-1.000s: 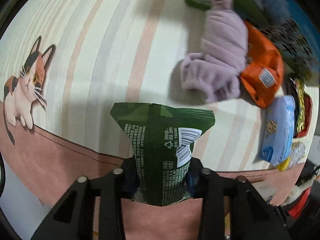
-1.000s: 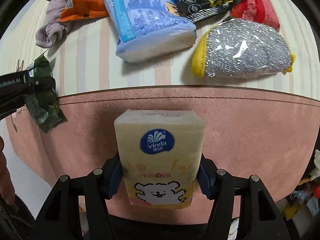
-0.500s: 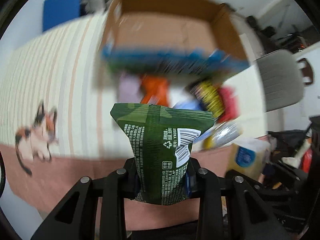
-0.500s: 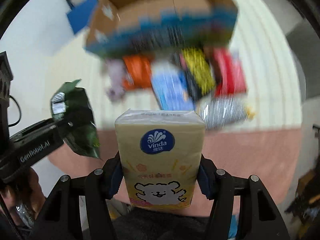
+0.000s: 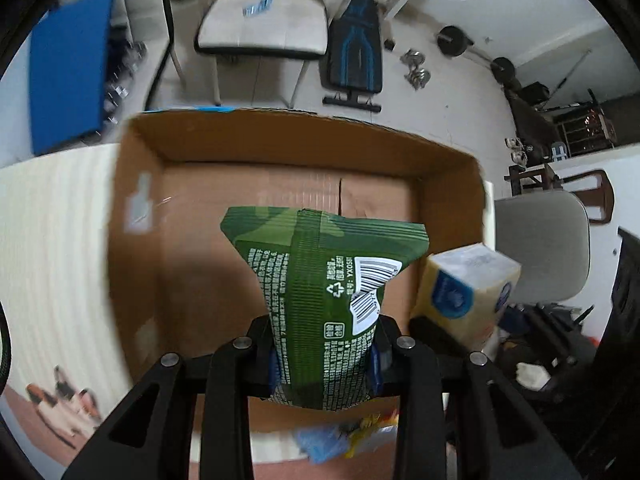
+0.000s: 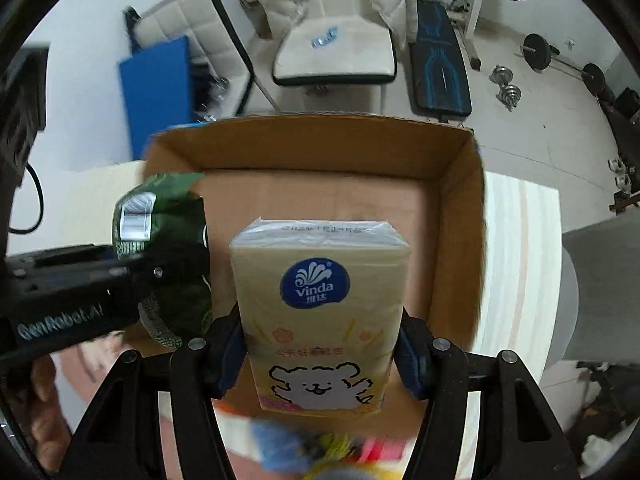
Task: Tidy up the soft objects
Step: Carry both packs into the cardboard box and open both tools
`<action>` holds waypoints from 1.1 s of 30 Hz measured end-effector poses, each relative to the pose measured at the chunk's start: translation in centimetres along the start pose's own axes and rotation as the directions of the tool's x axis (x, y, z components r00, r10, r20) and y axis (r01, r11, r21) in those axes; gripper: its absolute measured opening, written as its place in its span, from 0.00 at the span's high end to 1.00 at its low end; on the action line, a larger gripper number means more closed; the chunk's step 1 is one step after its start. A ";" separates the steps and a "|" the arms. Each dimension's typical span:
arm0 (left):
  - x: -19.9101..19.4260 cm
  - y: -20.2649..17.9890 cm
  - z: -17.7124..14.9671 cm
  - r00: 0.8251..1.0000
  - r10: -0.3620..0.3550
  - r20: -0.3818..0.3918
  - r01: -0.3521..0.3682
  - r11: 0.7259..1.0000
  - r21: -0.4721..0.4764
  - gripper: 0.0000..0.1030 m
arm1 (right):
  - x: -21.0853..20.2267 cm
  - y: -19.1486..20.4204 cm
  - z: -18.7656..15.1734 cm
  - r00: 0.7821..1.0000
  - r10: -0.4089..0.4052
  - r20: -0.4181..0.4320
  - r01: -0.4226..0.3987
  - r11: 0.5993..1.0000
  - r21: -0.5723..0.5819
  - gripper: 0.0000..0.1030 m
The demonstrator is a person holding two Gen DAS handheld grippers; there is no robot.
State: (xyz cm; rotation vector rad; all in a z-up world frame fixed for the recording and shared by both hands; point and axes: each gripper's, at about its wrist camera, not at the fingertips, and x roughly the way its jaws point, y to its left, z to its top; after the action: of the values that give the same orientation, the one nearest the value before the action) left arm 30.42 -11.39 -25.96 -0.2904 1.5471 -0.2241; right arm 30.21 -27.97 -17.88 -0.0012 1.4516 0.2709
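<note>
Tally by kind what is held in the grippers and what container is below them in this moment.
Green plastic snack packet, clamped in the left gripper: 1
Yellow plastic-wrapped tissue pack, clamped in the right gripper: 1
Open brown cardboard box, nothing visible inside: 1
Total: 3

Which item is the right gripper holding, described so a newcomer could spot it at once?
Find the open brown cardboard box on the striped table. In front of it, the right gripper clamps a pale yellow plastic-wrapped tissue pack. Unlike the crinkly dark green foil pouch beside it, it is block-shaped, with a round blue logo and a white cartoon bear.
</note>
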 end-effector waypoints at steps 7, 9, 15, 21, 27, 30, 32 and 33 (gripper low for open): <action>3.5 -3.1 7.8 0.994 0.033 -0.108 -0.032 0.999 0.013 0.72 | 4.6 -2.0 5.9 0.997 -0.040 -0.060 0.040 0.999 -0.003 0.37; 4.7 -3.7 8.6 0.992 0.040 -0.120 -0.036 0.999 0.031 0.72 | 6.3 -2.5 7.3 0.996 -0.050 -0.072 0.050 0.999 -0.009 0.37; 6.6 -4.6 10.7 0.988 0.045 -0.148 -0.038 0.998 0.048 0.71 | 9.0 -4.8 10.2 0.996 -0.051 -0.075 0.053 0.998 0.017 0.37; 6.8 -4.2 10.5 0.983 0.105 -0.149 -0.102 0.994 0.031 0.60 | 10.3 -5.8 10.6 0.994 -0.040 -0.100 0.043 0.999 0.026 0.36; 4.9 -4.1 10.1 0.979 0.195 -0.058 -0.191 0.979 0.068 0.18 | 9.0 -5.3 10.1 0.993 -0.093 -0.069 0.094 0.996 0.011 0.19; 3.4 -4.2 9.2 0.975 0.221 -0.013 -0.219 0.973 0.078 0.07 | 8.2 -5.5 9.7 0.993 -0.093 -0.065 0.095 0.995 0.024 0.14; 2.4 -4.2 8.6 0.970 0.244 0.018 -0.244 0.966 0.079 0.05 | 7.4 -5.4 9.2 0.994 -0.093 -0.065 0.095 0.995 0.030 0.04; 1.8 -4.1 8.1 0.967 0.253 0.036 -0.255 0.964 0.081 0.05 | 6.9 -5.3 8.8 0.994 -0.093 -0.061 0.095 0.995 0.030 0.00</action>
State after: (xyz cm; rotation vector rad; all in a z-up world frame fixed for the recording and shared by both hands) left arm 38.74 -15.53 -26.28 -0.0260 1.5289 -0.0834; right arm 40.44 -30.45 -24.42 -0.0510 1.5101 0.1716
